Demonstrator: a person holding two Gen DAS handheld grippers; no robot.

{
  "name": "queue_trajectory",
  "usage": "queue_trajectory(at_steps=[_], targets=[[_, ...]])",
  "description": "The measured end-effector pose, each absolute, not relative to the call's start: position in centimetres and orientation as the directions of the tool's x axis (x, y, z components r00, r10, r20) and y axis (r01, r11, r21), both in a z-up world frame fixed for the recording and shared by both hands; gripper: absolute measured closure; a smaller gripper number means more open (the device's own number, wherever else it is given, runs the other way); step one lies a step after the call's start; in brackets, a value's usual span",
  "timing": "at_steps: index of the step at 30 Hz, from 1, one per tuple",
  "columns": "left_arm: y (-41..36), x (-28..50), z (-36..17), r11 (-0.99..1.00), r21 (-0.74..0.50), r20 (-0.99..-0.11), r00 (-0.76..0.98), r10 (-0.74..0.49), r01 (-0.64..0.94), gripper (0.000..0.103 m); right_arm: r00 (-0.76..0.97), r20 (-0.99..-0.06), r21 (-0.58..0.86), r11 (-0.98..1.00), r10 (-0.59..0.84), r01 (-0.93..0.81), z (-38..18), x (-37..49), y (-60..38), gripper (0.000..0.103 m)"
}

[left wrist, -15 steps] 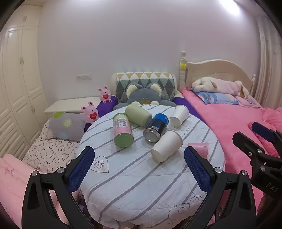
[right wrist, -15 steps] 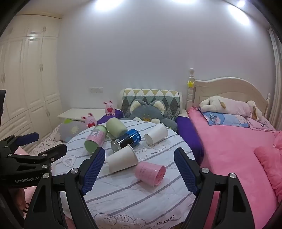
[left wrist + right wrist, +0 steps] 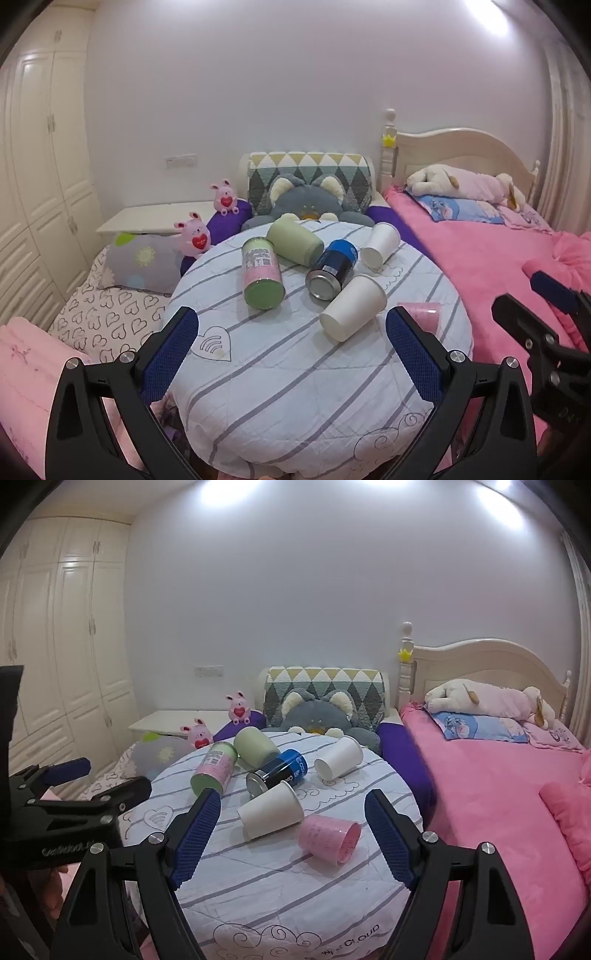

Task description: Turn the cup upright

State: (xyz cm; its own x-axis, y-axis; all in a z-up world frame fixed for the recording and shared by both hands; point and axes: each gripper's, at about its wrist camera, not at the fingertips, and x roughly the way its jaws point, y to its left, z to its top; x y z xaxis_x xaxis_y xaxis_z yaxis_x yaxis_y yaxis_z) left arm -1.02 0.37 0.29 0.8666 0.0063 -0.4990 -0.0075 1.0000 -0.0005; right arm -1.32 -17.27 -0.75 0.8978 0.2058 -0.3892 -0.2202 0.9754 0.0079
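The pink cup (image 3: 330, 836) lies on its side on the round desk (image 3: 280, 901), near the right edge, with its open mouth turned to the right. In the left view only a bit of the pink cup (image 3: 421, 312) shows past the blue pad.

A white paper cup (image 3: 270, 810) lies on its side just beside the pink one, to its left. A second white paper cup (image 3: 339, 762) lies farther back, also tipped over. Between them is a blue can (image 3: 277, 771) on its side. A pale green cup (image 3: 255, 746) lies at the back, and a pink and green can (image 3: 214, 771) lies to the left. The desk has a white cloth with gray stripes.

The right claw (image 3: 291, 834) is wide apart and holds nothing. It hangs over the near part of the desk, with the pink cup and the near white cup showing between its two blue pads. The left claw (image 3: 288, 354) is wide apart too and holds nothing, over the left and middle of the desk.

Behind the desk sits a gray cat cushion (image 3: 317, 710). A pink bed (image 3: 491, 775) is on the right, with a plush dog (image 3: 484, 699) on it. Two little pink bunny toys (image 3: 238, 707) sit on the left.
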Motion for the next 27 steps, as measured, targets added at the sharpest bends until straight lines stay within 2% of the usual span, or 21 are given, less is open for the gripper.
queue_trajectory(at_steps=[9,27], targets=[[0.9,0.0,1.7,0.998,0.04,-0.475,0.878,0.056,-0.041,0.0,0.909,-0.359,0.057,0.977,0.214,-0.207,0.0,-1.0,-18.6,0.021],[1.8,1.4,1.0,0.996,0.041,-0.485,0.87,0.085,-0.075,0.0,0.896,-0.387,0.044,0.975,0.217,-0.217,-0.2,0.8,-17.6,0.021]])
